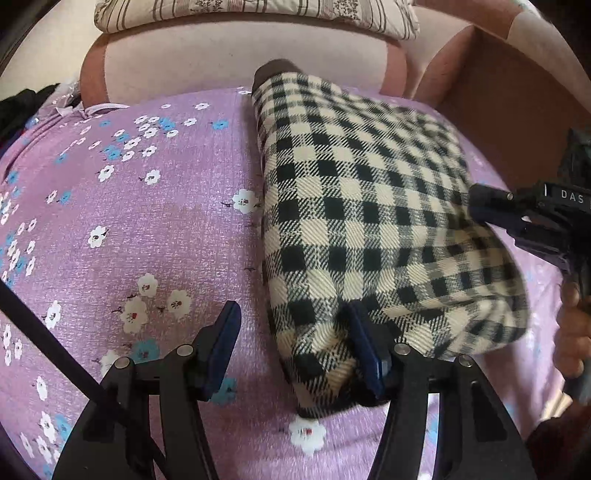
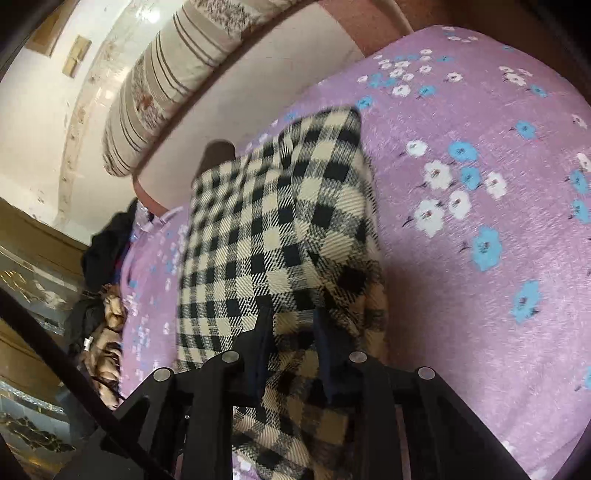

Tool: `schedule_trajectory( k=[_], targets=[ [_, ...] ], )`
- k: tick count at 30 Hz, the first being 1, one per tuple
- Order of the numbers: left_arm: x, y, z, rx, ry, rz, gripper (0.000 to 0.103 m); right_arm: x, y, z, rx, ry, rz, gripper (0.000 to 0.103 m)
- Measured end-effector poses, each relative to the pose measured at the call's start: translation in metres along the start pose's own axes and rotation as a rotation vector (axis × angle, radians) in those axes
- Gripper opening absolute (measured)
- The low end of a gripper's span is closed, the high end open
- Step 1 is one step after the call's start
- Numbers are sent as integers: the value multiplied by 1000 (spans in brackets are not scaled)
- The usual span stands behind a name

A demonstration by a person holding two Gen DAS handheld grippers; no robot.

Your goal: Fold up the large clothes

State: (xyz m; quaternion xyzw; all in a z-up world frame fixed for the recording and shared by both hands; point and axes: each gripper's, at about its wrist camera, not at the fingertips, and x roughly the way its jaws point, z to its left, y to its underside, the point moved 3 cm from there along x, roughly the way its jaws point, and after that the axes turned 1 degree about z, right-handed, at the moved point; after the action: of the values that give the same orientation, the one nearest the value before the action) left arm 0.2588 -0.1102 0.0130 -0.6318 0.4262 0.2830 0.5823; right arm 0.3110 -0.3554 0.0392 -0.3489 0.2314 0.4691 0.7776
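Observation:
A black-and-cream checked garment [image 1: 354,206] lies folded lengthwise on a purple flowered bed cover [image 1: 147,206]. My left gripper [image 1: 291,317] is open at its near end: the right finger [image 1: 364,347] presses against the cloth, the left finger [image 1: 225,332] stands over bare cover. My right gripper [image 1: 491,210] reaches in from the right onto the garment's edge. In the right wrist view my right gripper [image 2: 291,332] is shut on the checked garment [image 2: 273,229], with cloth bunched between its fingers.
A padded pink headboard [image 1: 240,55] with a striped pillow [image 1: 258,14] on top stands at the far end. Dark clothes [image 2: 103,243] are heaped at the bed's far left corner. Wooden furniture [image 2: 33,295] stands beside the bed.

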Motion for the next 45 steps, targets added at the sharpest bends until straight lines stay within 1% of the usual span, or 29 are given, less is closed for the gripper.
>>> schedule_trajectory(
  k=[1,2,3,4,6,8,10,13,14,15,17,19,20,21,22,23,24,25,27,29,33,34,35,37,38,39,41,43,45],
  targets=[
    [-5,-5,5,-29,36,-1,58,-9,-4,-2,3,-5,-34,33],
    [-9,-8,9,-51,58,-6,58,-15,-7,-5,7,0,-61,51],
    [-12,-15,16,-88,83,-20,63,-25,-13,-10,14,22,-119,59],
    [-15,-23,23,-122,103,-35,71,-32,-18,-15,22,41,-173,67],
    [-13,-40,35,-192,138,-58,79,-31,-25,-25,56,48,-208,67],
    [-5,-54,41,-226,184,-57,83,-18,-28,-27,65,20,-177,69],
    [10,-69,41,-236,231,-28,85,-5,-32,-26,40,23,-137,70],
    [32,-84,34,-220,276,21,85,22,-38,-22,-9,62,-80,70],
    [38,-86,30,-206,293,36,86,28,-39,-22,-18,68,-69,74],
    [44,-89,26,-190,309,54,87,36,-41,-25,-26,67,-54,75],
    [60,-93,18,-167,340,95,88,45,-43,-28,-20,46,-42,75],
    [75,-93,13,-169,335,135,89,51,-48,-31,-1,-4,-50,76],
    [77,-90,10,-164,333,143,85,54,-49,-31,11,-25,-49,72],
    [77,-89,9,-161,318,137,75,57,-50,-31,29,-55,-40,63],
    [73,-90,9,-161,305,127,63,62,-51,-31,51,-102,-21,50],
    [69,-90,10,-161,306,117,56,68,-50,-31,88,-140,1,44],
    [64,-91,12,-165,314,110,43,69,-50,-29,106,-155,-5,39],
    [58,-93,14,-173,324,106,38,69,-51,-24,104,-174,-7,34],
    [43,-98,19,-185,332,89,36,63,-53,-9,89,-217,-18,31],
    [26,-102,20,-158,298,50,36,53,-55,12,50,-261,-39,30],
    [2,-103,33,-137,275,-3,36,45,-53,39,10,-320,-63,29],
    [1,-100,38,-138,256,-2,38,47,-52,42,9,-322,-57,30],
    [5,-96,41,-140,231,9,39,51,-51,42,11,-313,-46,37],
    [20,-86,49,-149,163,61,42,65,-47,38,13,-215,-18,43],
    [25,-81,54,-156,142,74,44,73,-45,32,7,-127,-2,43],
    [24,-74,61,-170,136,77,46,77,-44,25,6,-78,12,43],
    [16,-63,65,-197,160,49,47,72,-46,18,26,-58,0,47],
    [4,-52,66,-190,149,19,47,56,-51,18,33,-50,-61,47],
    [-8,-38,65,-162,122,-1,47,42,-53,22,15,-47,-112,47]
  ],
)
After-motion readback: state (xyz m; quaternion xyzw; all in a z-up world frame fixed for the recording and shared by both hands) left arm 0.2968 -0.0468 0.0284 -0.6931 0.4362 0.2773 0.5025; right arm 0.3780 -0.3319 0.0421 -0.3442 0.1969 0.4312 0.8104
